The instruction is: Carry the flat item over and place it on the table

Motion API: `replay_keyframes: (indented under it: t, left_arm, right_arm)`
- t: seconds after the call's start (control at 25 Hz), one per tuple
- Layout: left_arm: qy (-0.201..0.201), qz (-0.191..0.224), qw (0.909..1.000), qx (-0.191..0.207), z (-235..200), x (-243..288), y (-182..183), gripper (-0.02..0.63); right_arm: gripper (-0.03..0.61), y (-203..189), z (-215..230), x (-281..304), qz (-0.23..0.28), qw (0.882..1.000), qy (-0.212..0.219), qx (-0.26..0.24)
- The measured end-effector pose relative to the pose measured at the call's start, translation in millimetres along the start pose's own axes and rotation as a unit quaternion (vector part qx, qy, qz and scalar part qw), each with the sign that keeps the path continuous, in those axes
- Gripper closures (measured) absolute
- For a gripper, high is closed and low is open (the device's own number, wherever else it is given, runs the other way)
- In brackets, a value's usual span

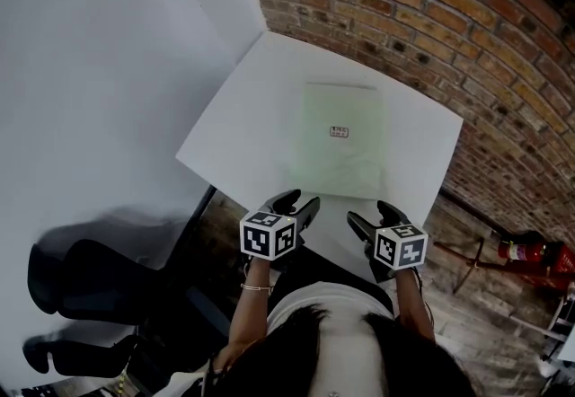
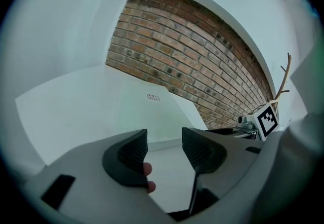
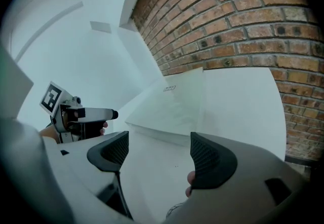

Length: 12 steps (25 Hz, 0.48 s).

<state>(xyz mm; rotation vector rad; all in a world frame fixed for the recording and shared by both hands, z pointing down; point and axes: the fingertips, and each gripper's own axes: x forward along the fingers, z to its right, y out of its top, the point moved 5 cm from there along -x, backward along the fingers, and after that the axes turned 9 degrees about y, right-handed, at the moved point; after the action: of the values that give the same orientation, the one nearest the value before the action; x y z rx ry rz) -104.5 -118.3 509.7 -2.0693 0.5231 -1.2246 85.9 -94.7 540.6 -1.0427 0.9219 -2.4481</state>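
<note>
A flat pale green item (image 1: 341,157) with a small label lies flat on the white table (image 1: 243,135), toward its middle. In the left gripper view the flat item (image 2: 152,111) lies just beyond the jaws; in the right gripper view the same item (image 3: 172,106) is ahead, its near edge slightly raised. My left gripper (image 1: 299,203) hovers at the table's near edge, open, with nothing between its jaws (image 2: 164,142). My right gripper (image 1: 370,214) sits beside it to the right, also open and empty (image 3: 159,149). Neither touches the item.
A brick wall (image 1: 431,18) runs behind and to the right of the table, and a white wall (image 1: 90,54) stands at the left. A red fire extinguisher (image 1: 517,251) lies on the floor at right. Black chairs (image 1: 81,278) stand at lower left.
</note>
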Motion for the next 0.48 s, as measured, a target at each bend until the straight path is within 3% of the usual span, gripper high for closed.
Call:
replay_keyframes:
  t: [0.48]
  left_arm:
    - [-0.005,0.029,0.9994,0.02,25,-19,-10,0.412]
  right_arm:
    - [0.17,-10,-19,-22,0.023,0.999,0.016,-0.017]
